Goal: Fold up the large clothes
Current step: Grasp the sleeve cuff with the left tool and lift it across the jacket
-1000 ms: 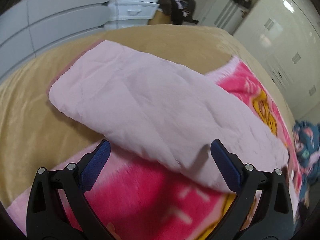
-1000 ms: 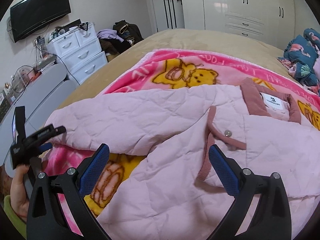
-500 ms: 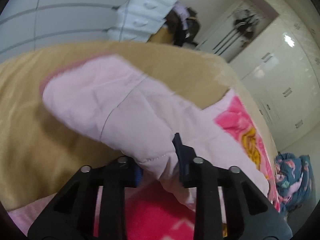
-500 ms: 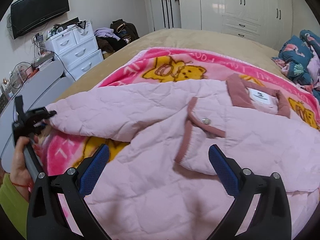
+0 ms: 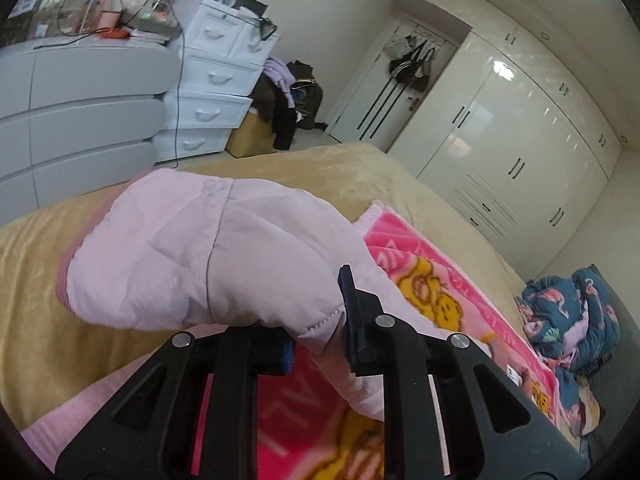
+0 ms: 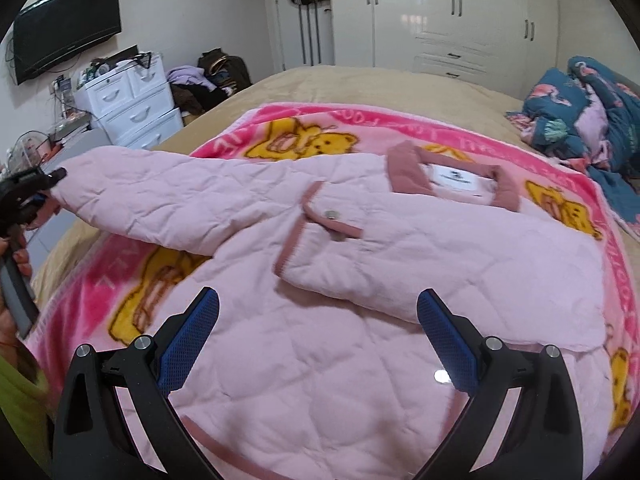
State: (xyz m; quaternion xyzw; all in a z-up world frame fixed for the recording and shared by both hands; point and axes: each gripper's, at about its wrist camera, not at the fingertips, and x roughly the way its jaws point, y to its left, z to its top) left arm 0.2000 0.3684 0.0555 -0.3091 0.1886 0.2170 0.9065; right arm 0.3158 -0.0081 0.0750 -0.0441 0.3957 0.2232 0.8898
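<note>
A pink quilted jacket (image 6: 360, 320) lies spread on a pink bear-print blanket (image 6: 304, 136) on the bed, collar and label at the far right. Its left sleeve (image 6: 160, 204) stretches out to the left, lifted off the bed. My left gripper (image 5: 320, 320) is shut on the sleeve (image 5: 208, 248) near its cuff; it also shows at the left edge of the right wrist view (image 6: 32, 188). My right gripper (image 6: 318, 340) is open and empty, hovering over the jacket's lower front. One front panel with a snap button (image 6: 331, 213) lies folded over.
The tan bed cover (image 5: 52, 320) surrounds the blanket. White and grey drawer units (image 5: 208, 76) stand beyond the bed's left edge. A crumpled blue flamingo-print cloth (image 6: 592, 112) lies at the right. White wardrobes (image 6: 460, 16) line the far wall.
My left gripper closed on the sleeve near the cuff and lifted it off the bed, pulling it out straight. The right gripper stayed open over the jacket.
</note>
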